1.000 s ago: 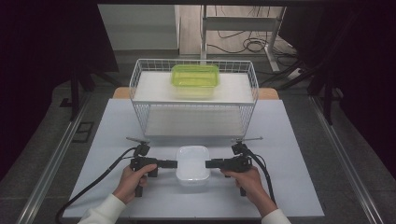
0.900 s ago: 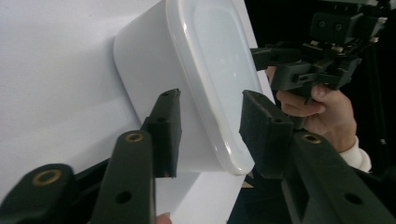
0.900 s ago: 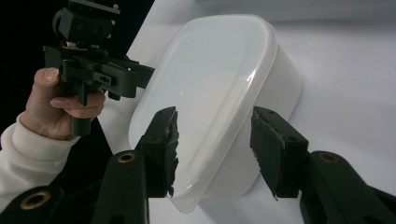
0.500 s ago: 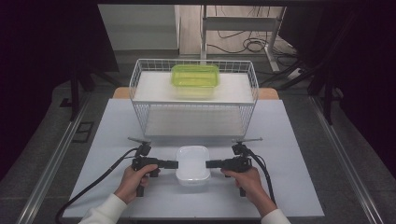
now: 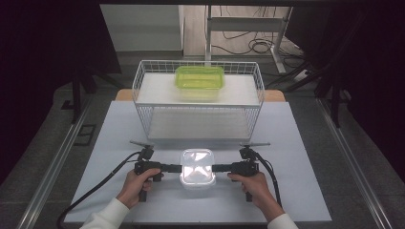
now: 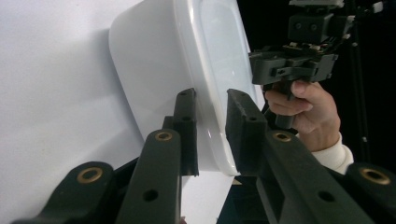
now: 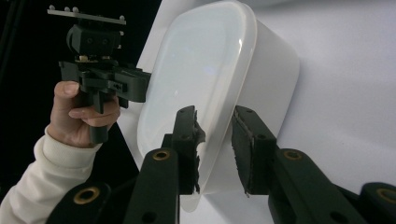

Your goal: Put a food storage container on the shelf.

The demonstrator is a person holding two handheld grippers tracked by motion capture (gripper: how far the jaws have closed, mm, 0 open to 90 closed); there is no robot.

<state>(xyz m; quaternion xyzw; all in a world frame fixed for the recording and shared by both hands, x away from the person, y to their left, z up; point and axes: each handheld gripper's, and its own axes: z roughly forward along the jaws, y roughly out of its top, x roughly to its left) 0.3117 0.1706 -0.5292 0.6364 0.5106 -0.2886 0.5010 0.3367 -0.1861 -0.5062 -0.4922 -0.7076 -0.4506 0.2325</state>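
At lower centre, 2 hand-held grippers, left [image 5: 177,168] and right [image 5: 216,168], are closing on the white container's [image 5: 196,166] opposite rim ends, pads not yet clamped.

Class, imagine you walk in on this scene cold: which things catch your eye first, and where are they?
The bright white lidded container near the front of the white table, its ends between the jaws of the left gripper and right gripper, which have just been closing. Behind it, a green container sits atop the white wire rack.
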